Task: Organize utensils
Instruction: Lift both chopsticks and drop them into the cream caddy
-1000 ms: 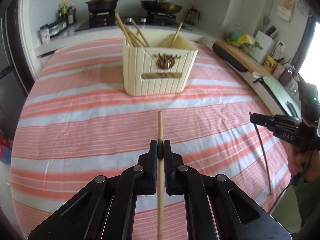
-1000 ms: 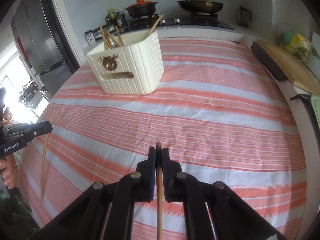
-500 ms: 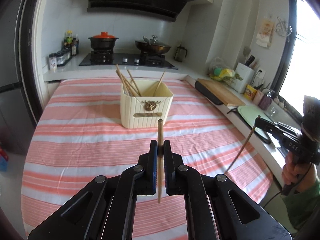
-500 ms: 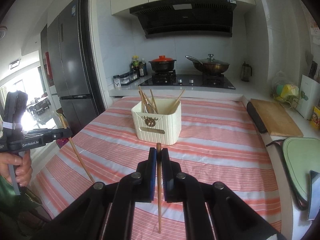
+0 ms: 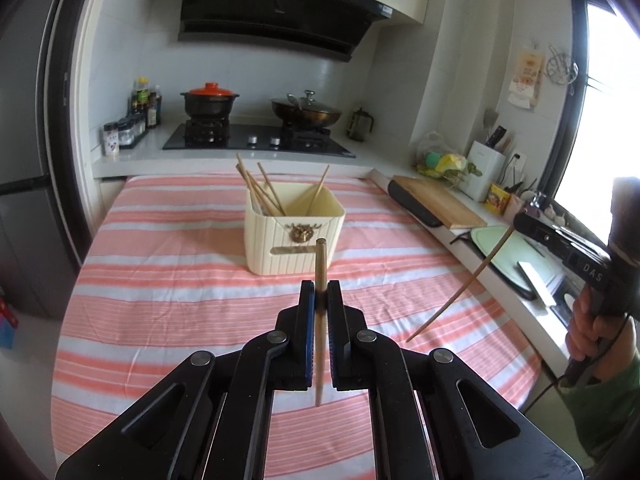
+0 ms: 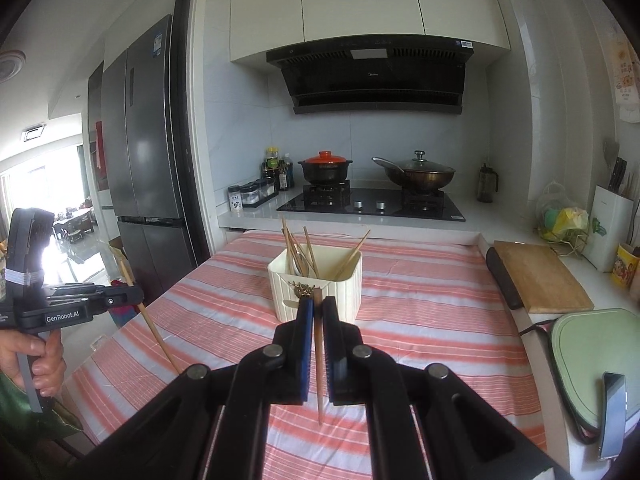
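1. the left tongs [image 5: 320, 300] are pinched on one wooden chopstick [image 5: 320, 320], gripped partway along its length, blunt end up and thin end hanging below the jaws, clear of the striped surface [image 5: 160, 280].
2. the right tongs [image 6: 318, 312] are likewise pressed onto a second chopstick [image 6: 319, 360], also close to upright in that camera; in the left view the same stick [image 5: 460, 280] slants down toward the cloth without touching it.
3. the target is the cream holder [image 5: 294, 236], standing near the middle of the surface ahead of both tongs, with several chopsticks [image 5: 260, 190] already leaning in its left part and one more to the right.
4. judgement: the step in hand is carrying both sticks over to the holder. bring one hand in at a time so the two sticks do not cross above the rim.
5. raise each thin end above the holder's rim before moving across; a low tip could catch the front wall and push the light box along the cloth.
6. aim the tip at open space in the holder, away from the leaning bundle, and keep the stick steep.
7. lower until the tip is well inside, then spread the jaws and let it slide down; releasing too high may make it bounce out.
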A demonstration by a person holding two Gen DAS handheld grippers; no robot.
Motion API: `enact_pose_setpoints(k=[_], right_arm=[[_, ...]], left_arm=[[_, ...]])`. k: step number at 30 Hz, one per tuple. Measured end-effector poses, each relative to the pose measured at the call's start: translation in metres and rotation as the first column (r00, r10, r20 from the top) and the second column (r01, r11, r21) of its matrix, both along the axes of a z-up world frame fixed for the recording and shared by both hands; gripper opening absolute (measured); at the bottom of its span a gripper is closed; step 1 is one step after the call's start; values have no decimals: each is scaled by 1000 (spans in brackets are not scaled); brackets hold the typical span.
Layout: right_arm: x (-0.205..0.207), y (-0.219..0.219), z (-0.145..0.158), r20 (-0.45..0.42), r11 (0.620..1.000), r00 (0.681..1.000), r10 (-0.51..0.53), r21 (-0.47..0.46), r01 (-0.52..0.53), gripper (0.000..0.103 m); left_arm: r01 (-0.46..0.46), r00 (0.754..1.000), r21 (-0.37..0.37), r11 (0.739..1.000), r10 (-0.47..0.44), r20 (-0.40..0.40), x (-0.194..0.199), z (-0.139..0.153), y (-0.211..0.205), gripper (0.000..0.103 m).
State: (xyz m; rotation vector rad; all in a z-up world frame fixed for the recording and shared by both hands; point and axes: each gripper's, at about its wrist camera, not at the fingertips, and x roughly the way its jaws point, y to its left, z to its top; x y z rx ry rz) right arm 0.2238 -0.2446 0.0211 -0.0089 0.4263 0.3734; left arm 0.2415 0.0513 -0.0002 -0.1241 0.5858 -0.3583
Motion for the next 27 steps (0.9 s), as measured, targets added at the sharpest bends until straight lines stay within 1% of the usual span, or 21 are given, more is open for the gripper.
enact_pose_setpoints(k=[6, 9, 12, 16, 19, 22, 25, 27], right_arm=[[10, 2, 10, 7, 1000, 1000, -4, -18, 4, 5], [18, 3, 16, 8, 1000, 1000, -4, -18, 5, 5], [30, 4, 28, 25, 1000, 1000, -5, -31, 6, 5], [53, 8, 50, 67, 999, 998, -7, -46, 10, 5], [77, 13, 71, 98, 999, 995, 2, -47, 2, 5], [108, 18, 90, 106, 999, 994, 3, -37, 1, 5], [140, 24, 103, 115, 1000, 993, -2, -12, 3, 5], [160, 30, 107, 130, 1000, 991, -1, 0, 1, 5]], left_arm=[[-11, 1000, -9, 1000, 11, 5, 4, 5, 8, 4], [-12, 1000, -11, 1000, 12, 20, 11, 16, 14, 4], [-20, 999, -12, 1000, 21, 46, 23, 33, 21, 4], [-46, 991, -10, 999, 47, 124, 45, 67, 29, 4], [-67, 980, -27, 997, 70, 187, 67, 95, 31, 4], [-82, 965, -40, 996, 89, 246, 94, 118, 27, 4], [-95, 949, -46, 994, 104, 298, 125, 133, 18, 4], [-100, 944, -51, 994, 111, 311, 149, 134, 12, 4]])
